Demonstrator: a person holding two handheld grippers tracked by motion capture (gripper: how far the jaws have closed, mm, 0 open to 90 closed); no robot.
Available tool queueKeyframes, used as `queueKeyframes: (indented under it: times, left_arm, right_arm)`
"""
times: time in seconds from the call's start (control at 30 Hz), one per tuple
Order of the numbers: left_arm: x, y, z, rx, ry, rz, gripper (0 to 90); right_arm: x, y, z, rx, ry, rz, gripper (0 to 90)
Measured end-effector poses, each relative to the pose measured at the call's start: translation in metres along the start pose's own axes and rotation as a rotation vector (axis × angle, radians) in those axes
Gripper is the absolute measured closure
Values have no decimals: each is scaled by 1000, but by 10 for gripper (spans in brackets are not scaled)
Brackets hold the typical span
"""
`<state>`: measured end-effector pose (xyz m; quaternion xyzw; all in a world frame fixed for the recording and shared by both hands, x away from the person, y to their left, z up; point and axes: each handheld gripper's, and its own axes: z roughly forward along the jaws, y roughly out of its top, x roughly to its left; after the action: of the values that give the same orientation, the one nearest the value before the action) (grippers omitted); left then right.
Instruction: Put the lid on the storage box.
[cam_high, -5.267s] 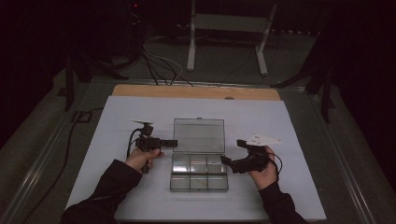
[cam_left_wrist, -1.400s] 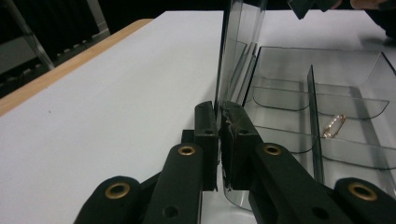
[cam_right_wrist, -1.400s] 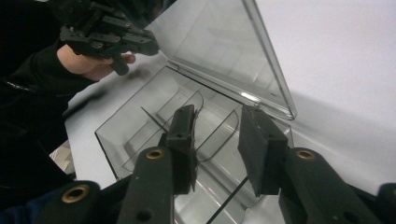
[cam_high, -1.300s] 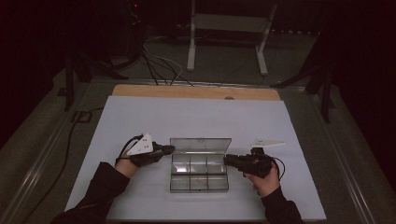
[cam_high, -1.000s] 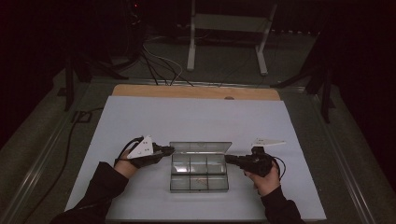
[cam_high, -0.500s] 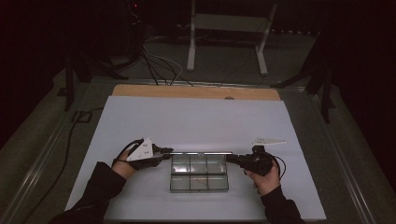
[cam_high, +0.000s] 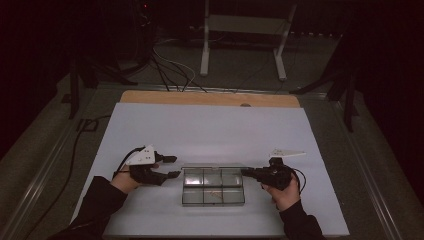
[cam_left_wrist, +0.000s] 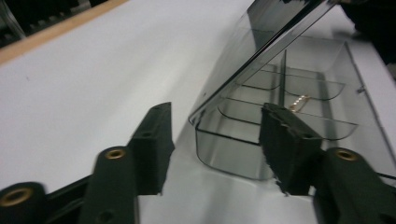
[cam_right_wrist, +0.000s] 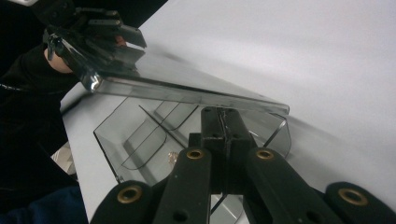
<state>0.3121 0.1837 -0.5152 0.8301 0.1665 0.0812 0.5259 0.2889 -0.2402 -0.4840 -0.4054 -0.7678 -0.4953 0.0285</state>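
Two tongs flank our clear plastic compartment box (cam_high: 213, 186) on the white table (cam_high: 210, 130): left tongs (cam_high: 170, 167) have just been opening, nothing between them, lid nearly down; right tongs (cam_high: 246, 172) closed against the box's end.

Left tongs (cam_high: 170, 167) just opened, empty; right tongs (cam_high: 246, 172) closed.

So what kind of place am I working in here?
Probably a recording lab or studio: a white-covered table in a dark room, cables on the floor, and a metal stand behind.
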Motion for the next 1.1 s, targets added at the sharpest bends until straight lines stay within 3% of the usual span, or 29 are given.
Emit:
queueKeyframes:
  times: [0.07, 0.13, 0.2, 0.27, 0.33, 0.47, 0.63, 0.73, 1.1]
  left_arm:
    - [2, -1, -3, -6, 11, -26, 368]
    - [3, -1, -6, -8, 4, -76, 285]
    - [6, -2, -9, -14, -41, -117, 171]
    - [7, -2, -10, -18, -71, -157, 154]
    - [8, -3, -11, -15, -107, -194, 26]
    - [10, -5, -14, -36, -126, -231, 17]
    - [12, -6, -18, -72, -90, -251, 12]
    - [13, -7, -19, -58, -90, -277, 11]
    - [9, -9, -16, -60, -103, -263, 13]
  right_arm:
    - [1, -1, 0, 1, -4, -6, 900]
    - [2, -1, 0, 4, -5, -8, 900]
    - [2, -1, 1, 3, -4, -11, 900]
    - [3, -1, 1, 5, -4, -15, 900]
    - [4, -2, 1, 6, -5, -16, 900]
    - [5, -3, 2, 10, -5, -21, 900]
    - [5, -6, 2, 23, -4, -23, 900]
    - [6, -7, 2, 30, -7, -22, 900]
    - [11, -16, 3, 72, -24, -36, 900]
